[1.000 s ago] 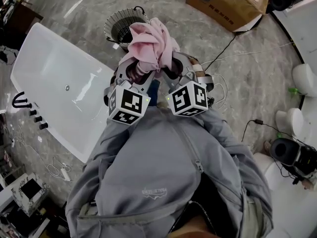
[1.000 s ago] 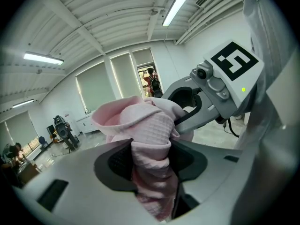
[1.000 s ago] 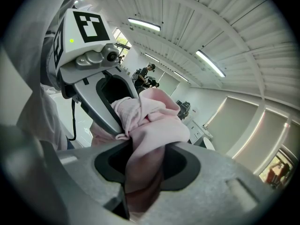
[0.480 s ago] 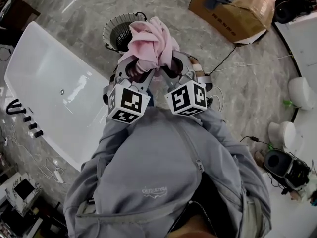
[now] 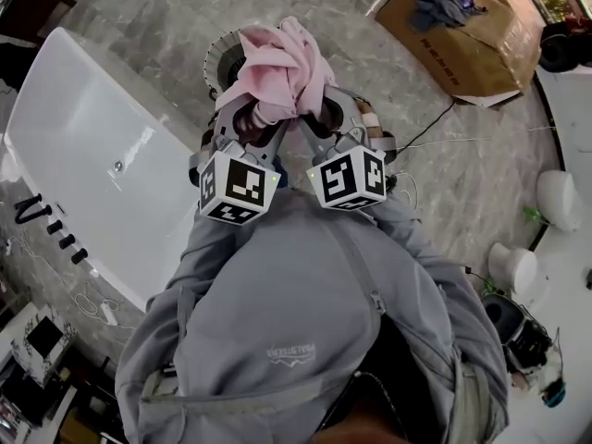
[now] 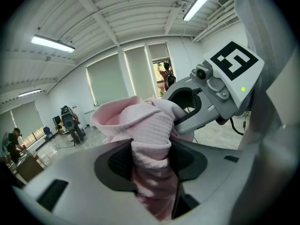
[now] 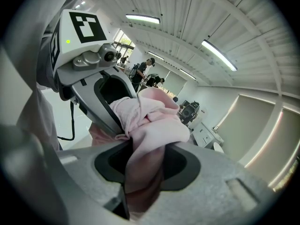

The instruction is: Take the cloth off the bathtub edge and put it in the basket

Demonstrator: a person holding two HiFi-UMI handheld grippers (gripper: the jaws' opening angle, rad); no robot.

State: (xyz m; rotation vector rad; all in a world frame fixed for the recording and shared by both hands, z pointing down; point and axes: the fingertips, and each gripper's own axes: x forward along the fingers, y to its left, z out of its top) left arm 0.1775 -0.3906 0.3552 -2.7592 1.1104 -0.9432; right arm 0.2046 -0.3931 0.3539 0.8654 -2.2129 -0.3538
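1. Grey marbled floor. White bathtub on the left of the head view, cardboard box upper right.
2. Pink cloth is off the tub edge, bunched up and carried in the air between both grippers. In the head view it overlaps the round dark basket; whether it hangs right over the opening cannot be told.
3. Handling, as judged: light, soft, limp waffle-weave fabric. It will sag and drape, won't slip much and won't break. A pinch on a gathered fold is enough, and two pinches side by side keep loose ends from trailing.
4. Left gripper: fingers partway closed, clamped on a thick twisted fold of the cloth that fills the gap.
5. Right gripper: fingers closed narrower, pinching a flatter fold, with the rest billowing above.
6. Both grippers sit close together, so the cloth forms one bundle.
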